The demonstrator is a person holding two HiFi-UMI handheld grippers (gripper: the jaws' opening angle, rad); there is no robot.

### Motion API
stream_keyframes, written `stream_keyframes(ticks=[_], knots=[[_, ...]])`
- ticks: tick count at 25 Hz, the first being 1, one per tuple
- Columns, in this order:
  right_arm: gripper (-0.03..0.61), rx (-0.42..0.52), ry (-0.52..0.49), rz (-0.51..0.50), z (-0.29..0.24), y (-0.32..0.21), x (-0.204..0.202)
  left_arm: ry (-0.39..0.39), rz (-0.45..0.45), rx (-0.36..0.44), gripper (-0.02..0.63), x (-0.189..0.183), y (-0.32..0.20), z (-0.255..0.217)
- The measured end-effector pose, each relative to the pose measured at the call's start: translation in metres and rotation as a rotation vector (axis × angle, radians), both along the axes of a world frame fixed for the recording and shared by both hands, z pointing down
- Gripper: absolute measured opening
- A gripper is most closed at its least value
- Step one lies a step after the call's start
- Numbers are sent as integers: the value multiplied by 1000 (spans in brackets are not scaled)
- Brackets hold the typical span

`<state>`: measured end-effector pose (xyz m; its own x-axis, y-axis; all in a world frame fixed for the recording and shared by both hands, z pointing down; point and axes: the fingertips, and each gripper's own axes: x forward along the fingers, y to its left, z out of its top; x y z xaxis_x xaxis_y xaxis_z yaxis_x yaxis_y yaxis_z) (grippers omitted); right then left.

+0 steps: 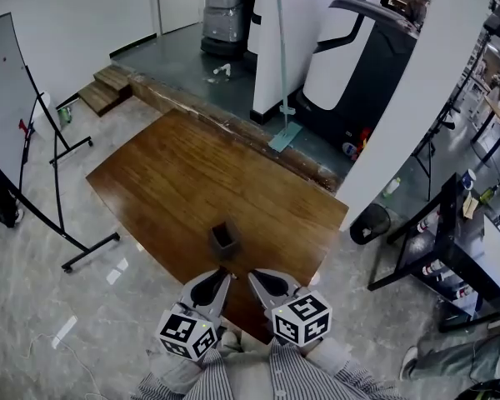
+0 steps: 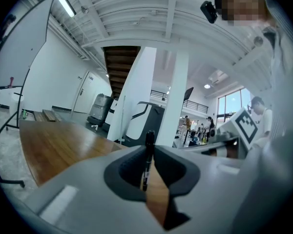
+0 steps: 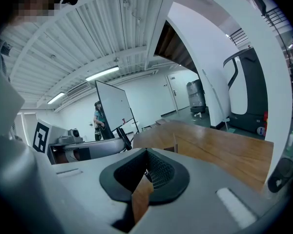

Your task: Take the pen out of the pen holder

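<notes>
A dark pen holder (image 1: 224, 238) stands on the brown wooden table (image 1: 175, 173), near its front edge. Just in front of the holder, my left gripper (image 1: 222, 275) and right gripper (image 1: 253, 277) sit side by side, tips toward it. In the left gripper view, the left gripper (image 2: 149, 149) is shut on a thin black pen (image 2: 146, 167) that stands upright between its pads, clear of the holder. The right gripper (image 2: 234, 141) shows beside it. In the right gripper view, the right gripper (image 3: 146, 153) has its tips together with nothing between them.
A whiteboard on a wheeled stand (image 1: 8, 115) stands left of the table. To the right are a black bin (image 1: 369, 222) and a dark rack (image 1: 458, 240). Behind the table are a white pillar (image 1: 304, 40) and a large machine (image 1: 358, 65). A person (image 3: 98, 116) stands by the whiteboard.
</notes>
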<state>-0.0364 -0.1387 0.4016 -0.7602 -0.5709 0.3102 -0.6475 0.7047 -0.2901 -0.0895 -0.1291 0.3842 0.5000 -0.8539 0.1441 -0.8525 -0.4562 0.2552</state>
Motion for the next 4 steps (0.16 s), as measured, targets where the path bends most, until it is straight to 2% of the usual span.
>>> stream_keyframes(ticks=[4], knots=[[-8,5,-6,-6,-1,-4,-1,9,6,-2,51,1,-6,-1]])
